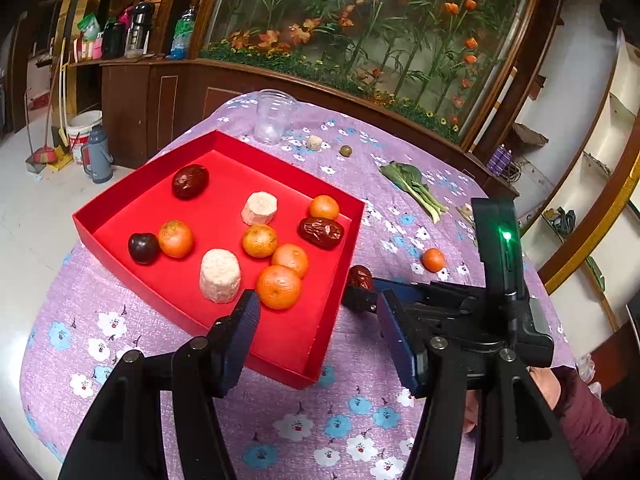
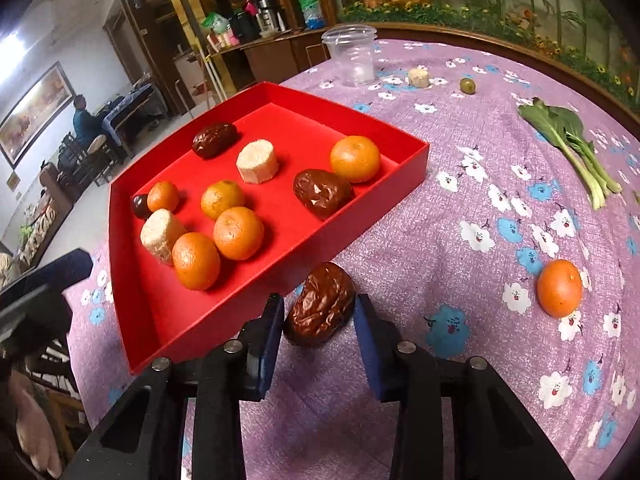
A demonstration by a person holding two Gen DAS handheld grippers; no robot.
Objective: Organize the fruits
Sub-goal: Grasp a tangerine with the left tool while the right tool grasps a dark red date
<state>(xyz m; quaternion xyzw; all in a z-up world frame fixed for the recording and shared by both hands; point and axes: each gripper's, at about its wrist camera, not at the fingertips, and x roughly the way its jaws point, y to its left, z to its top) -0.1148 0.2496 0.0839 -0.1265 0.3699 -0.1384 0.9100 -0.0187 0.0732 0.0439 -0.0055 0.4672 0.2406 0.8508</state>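
A red tray (image 1: 344,248) (image 2: 412,160) on the purple flowered cloth holds several oranges, two pale banana pieces, dark red dates and a dark plum. My right gripper (image 2: 318,314) has its pads against both sides of a wrinkled red date (image 2: 322,306) just outside the tray's near wall; the date looks to rest on the cloth. That date also shows in the left wrist view (image 1: 361,277), in front of the right gripper's body. My left gripper (image 1: 316,316) is open and empty over the tray's near corner. A loose orange (image 1: 433,260) (image 2: 559,288) lies on the cloth to the right.
At the far side of the table stand a clear plastic cup (image 1: 274,116) (image 2: 354,56), a small banana piece (image 2: 418,77) and a green olive-like fruit (image 2: 467,85). A leafy green vegetable (image 1: 414,188) (image 2: 568,140) lies at the right. A planter wall runs behind the table.
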